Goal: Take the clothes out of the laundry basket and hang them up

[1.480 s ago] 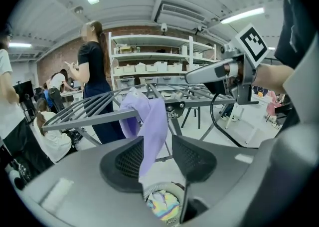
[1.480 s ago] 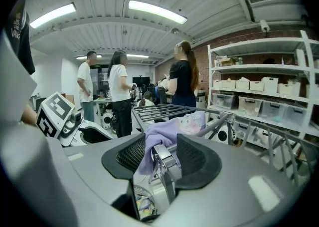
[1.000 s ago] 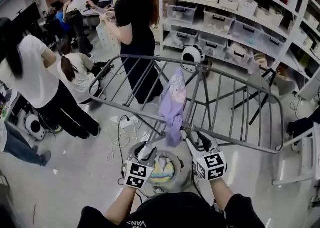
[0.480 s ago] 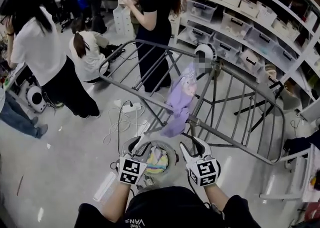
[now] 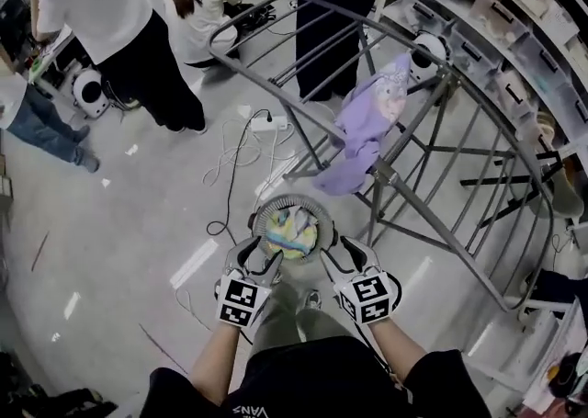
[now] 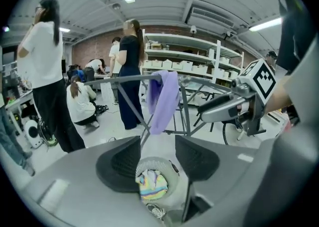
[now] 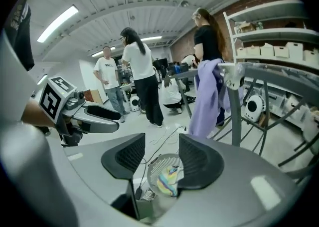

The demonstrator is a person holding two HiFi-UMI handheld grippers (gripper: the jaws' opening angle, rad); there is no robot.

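Since the earlier frames both grippers have come down and now sit close over the basket, with the rack further off above them.

1. Left gripper (image 5: 260,254), grey two-jaw tool with a black-and-white marker cube. We find its jaws apart and just opening wider. There is nothing between the pads; the basket only shows past the gap in the left gripper view (image 6: 158,143).
2. Right gripper (image 5: 342,251), the same make. We find its jaws apart and empty, and the basket again shows beyond them in the right gripper view (image 7: 162,143).
3. Round grey slatted plastic laundry basket (image 5: 261,220), standing on the pale floor just ahead of both grippers and between them. Neither touches it.
4. Crumpled pastel-striped garment (image 5: 292,231), yellow, blue and pink, lying inside the basket. We see it in both gripper views (image 6: 152,185) (image 7: 169,178).
5. Lilac long-sleeved garment (image 5: 367,127), draped over a bar of the rack and hanging down.
6. Grey metal tube drying rack (image 5: 374,205), wide with a curved frame, standing beyond the basket and to its right.
7. White power strip with trailing cables (image 5: 266,122), on the floor beyond the basket.
8. Person in a white top and black trousers (image 5: 119,30), standing at upper left, well apart.
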